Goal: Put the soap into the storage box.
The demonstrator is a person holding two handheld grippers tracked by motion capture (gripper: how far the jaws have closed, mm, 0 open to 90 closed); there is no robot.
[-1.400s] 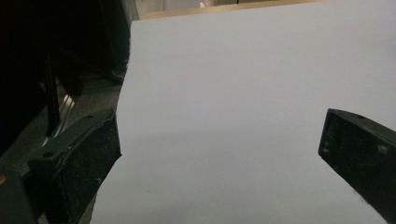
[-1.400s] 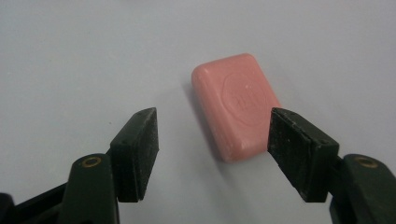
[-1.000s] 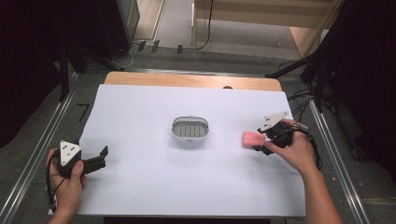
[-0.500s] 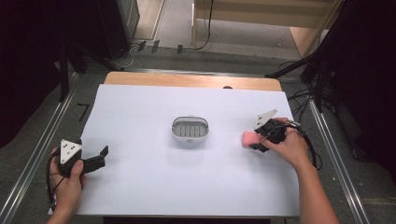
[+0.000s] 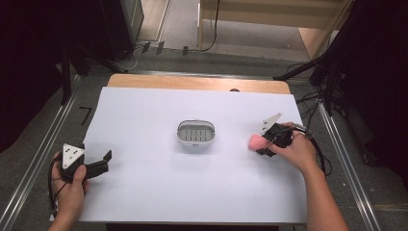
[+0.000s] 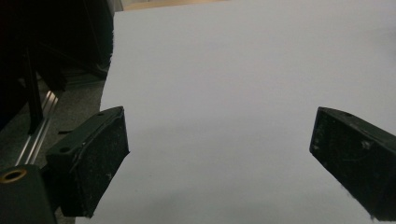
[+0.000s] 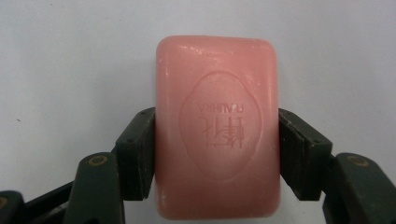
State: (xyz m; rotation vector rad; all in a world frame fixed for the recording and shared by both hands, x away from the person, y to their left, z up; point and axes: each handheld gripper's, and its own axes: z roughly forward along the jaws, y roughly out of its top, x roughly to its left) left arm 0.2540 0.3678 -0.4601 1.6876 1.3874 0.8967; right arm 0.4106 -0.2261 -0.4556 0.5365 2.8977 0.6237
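Two black pads point(image 7: 137, 156) pinch smooth rounded pink soap point(image 7: 217, 126).

Light fell evenly from above on the white sheet point(image 5: 144, 192), while the surroundings stayed nearly black. The left gripper view looked dim, greyish and soft. Close up, the pink soap point(image 7: 217, 126) was sharp, showing slight sheen and faint shadows.

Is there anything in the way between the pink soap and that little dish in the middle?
Nothing visible is. The right tool has its jaws pressed on both sides of the pink soap, and between it and the dish lies bare white table cover. The left tool sits open at the far side.
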